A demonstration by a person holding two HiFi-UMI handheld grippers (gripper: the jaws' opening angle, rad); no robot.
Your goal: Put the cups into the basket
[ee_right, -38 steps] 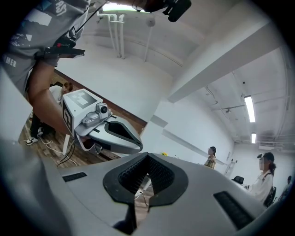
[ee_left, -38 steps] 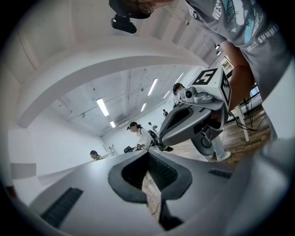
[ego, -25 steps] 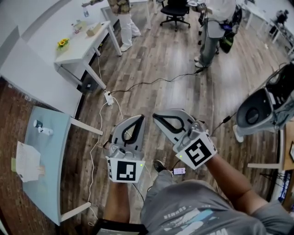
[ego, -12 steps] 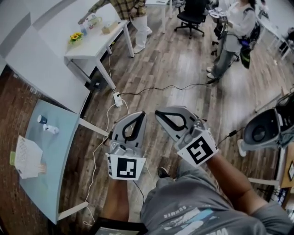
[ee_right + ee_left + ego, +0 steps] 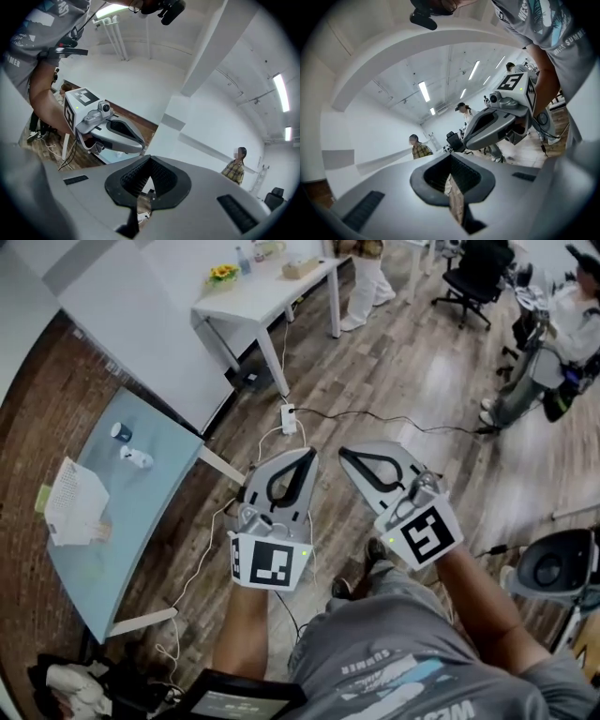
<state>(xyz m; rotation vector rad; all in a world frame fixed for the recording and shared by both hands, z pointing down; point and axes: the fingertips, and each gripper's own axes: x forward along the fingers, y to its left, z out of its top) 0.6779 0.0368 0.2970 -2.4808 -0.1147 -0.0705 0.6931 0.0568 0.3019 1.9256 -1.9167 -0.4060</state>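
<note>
You carry left gripper [image 5: 305, 460] and right gripper [image 5: 349, 457] empty, jaws together, not yet at left table [image 5: 159, 512]. Cups [image 5: 120, 432] wait there, probably beside the basket [image 5: 73, 512].

From the head we look steeply down on the left gripper [image 5: 307, 456] and right gripper [image 5: 345, 456], close below us, over the wooden floor [image 5: 403, 371]. Each gripper camera sits just behind its own jaws, tilted up toward the ceiling [image 5: 440, 70]; each catches the other gripper, and both share the plaid-shirted person [image 5: 420, 150].
</note>
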